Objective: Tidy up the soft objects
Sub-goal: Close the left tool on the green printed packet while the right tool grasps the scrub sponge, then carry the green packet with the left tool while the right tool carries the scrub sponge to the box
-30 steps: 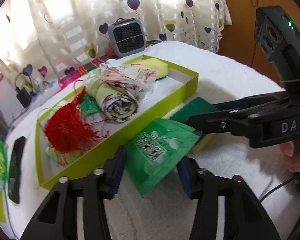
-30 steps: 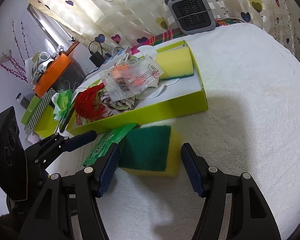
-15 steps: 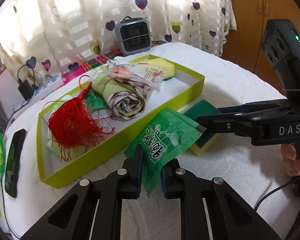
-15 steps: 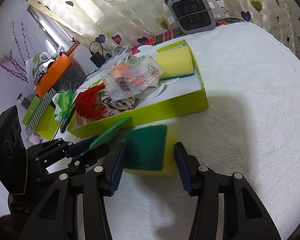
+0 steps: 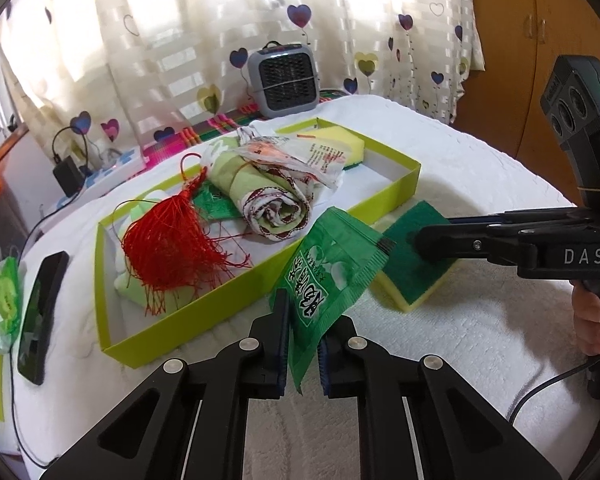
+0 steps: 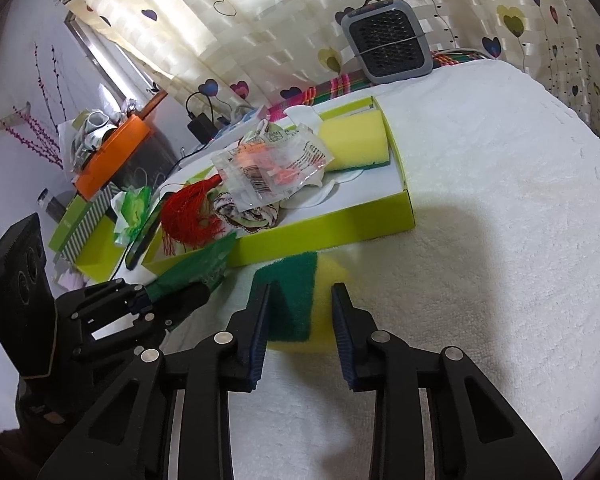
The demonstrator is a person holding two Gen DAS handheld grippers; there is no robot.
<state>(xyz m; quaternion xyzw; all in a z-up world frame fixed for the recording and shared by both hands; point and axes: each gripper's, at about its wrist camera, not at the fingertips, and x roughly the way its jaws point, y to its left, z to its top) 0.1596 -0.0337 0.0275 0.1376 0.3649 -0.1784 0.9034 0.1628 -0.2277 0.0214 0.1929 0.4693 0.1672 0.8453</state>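
You're in a home, most likely a bedroom. The work surface is a white fleecy blanket (image 6: pixel 500 208) spread like a bed cover, backed by a cream curtain (image 5: pixel 180 40) printed with hearts. A small grey heater (image 5: pixel 284 74) stands by it, a wooden wardrobe (image 5: pixel 540 40) fills the corner, and a charger (image 5: pixel 66 172) sits at the side.

Green foil sachet (image 5: pixel 328 280): green with white print, between the left black tongs (image 5: pixel 303 344). Rectangular foam sponge (image 6: pixel 300 300): yellow body, dark green scouring face, between the right black tongs (image 6: pixel 300 320). Shallow cardboard box (image 5: pixel 260 280) beyond both tongs: lime green walls, white floor. Thread tassel (image 5: pixel 168 248): red. Curtain (image 5: pixel 220 40): cream, heart-patterned. Terry cover (image 6: pixel 500 240): white.
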